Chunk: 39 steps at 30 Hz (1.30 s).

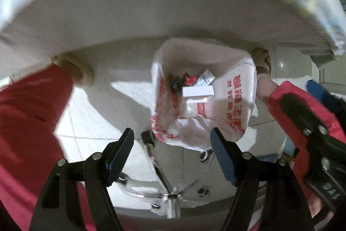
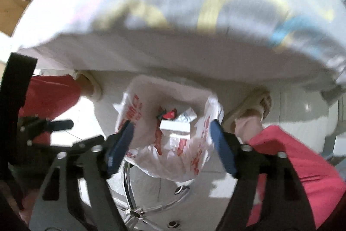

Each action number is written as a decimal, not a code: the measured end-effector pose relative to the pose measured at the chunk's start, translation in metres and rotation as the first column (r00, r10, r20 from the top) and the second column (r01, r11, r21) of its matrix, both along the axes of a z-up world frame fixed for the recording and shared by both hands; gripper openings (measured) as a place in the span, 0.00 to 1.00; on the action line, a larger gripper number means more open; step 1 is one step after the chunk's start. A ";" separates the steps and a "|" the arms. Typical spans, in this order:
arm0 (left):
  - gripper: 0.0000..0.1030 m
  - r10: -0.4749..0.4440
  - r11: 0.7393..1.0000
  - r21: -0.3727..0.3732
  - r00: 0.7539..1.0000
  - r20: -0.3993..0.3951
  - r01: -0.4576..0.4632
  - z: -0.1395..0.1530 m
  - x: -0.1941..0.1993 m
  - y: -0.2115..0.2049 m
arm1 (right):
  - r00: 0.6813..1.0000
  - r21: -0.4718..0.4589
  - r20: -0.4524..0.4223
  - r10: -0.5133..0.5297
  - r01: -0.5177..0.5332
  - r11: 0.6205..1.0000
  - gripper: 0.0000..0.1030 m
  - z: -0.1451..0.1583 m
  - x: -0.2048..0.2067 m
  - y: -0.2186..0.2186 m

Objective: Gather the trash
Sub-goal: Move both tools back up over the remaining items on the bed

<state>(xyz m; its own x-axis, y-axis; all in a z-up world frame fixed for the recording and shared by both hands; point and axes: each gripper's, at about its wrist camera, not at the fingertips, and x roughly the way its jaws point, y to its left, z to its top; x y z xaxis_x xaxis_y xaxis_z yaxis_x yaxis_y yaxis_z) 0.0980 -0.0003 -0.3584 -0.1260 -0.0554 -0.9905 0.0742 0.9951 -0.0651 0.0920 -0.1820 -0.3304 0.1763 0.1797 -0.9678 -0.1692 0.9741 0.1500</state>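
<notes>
A white plastic bag with red print (image 1: 229,105) stands open on the floor below the table edge. Inside it lie a white box (image 1: 197,91) and several red and dark wrappers (image 1: 183,80). My left gripper (image 1: 172,141) is open and empty, above the bag's near rim. In the right wrist view the same bag (image 2: 194,157) sits between my right gripper's fingers (image 2: 222,144); the right gripper (image 2: 170,133) is open and empty just above the bag's mouth, with the white box (image 2: 175,126) beyond it. Both views are blurred.
A white table with a cloth (image 1: 129,21) overhangs the bag. A chrome chair base with castors (image 1: 173,196) stands on the tiled floor below. Red trouser legs and slippered feet (image 1: 262,60) flank the bag. The right gripper's body (image 1: 313,144) shows at the left view's right edge.
</notes>
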 end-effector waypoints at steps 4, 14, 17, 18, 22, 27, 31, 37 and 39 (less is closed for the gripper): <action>0.71 -0.033 0.999 0.012 0.993 0.110 0.032 0.065 0.018 0.014 | 0.991 -0.004 0.098 0.085 -0.085 0.996 0.82 0.053 0.003 -0.013; 0.85 -0.342 0.938 0.095 0.847 0.408 0.333 0.229 0.075 0.009 | 0.885 -0.138 0.348 0.310 -0.279 0.950 0.93 0.211 0.033 -0.056; 0.86 -0.447 0.885 0.078 0.793 0.414 0.459 0.257 0.089 -0.002 | 0.843 -0.183 0.375 0.386 -0.340 0.922 0.93 0.248 0.047 -0.062; 0.88 -0.492 0.855 0.061 0.768 0.410 0.516 0.266 0.095 -0.006 | 0.832 -0.186 0.370 0.414 -0.370 0.910 0.93 0.257 0.051 -0.064; 0.88 -0.611 0.768 0.078 0.689 0.390 0.636 0.279 0.105 -0.023 | 0.781 -0.219 0.374 0.500 -0.450 0.866 0.93 0.294 0.073 -0.071; 0.88 -0.755 0.625 0.090 0.571 0.323 0.775 0.278 0.118 -0.044 | 0.748 -0.230 0.336 0.572 -0.524 0.820 0.93 0.312 0.111 -0.070; 0.88 -0.815 0.554 0.094 0.516 0.263 0.827 0.264 0.131 -0.053 | 0.743 -0.236 0.302 0.598 -0.549 0.802 0.93 0.310 0.146 -0.066; 0.88 -0.876 0.464 0.084 0.442 0.193 0.882 0.225 0.152 -0.061 | 0.743 -0.227 0.239 0.625 -0.583 0.780 0.93 0.278 0.199 -0.055; 0.88 -0.888 0.443 0.054 0.429 0.168 0.895 0.208 0.160 -0.064 | 0.743 -0.218 0.215 0.634 -0.596 0.772 0.93 0.263 0.212 -0.050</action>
<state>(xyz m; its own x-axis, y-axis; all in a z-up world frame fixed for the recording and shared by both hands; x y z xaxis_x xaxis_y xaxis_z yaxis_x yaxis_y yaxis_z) 0.2578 -0.0644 -0.1502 0.0172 -0.0383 -0.9991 0.9303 0.3668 0.0020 0.3039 -0.2321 -0.0669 0.3186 0.2183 -0.9224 -0.7524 0.6501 -0.1061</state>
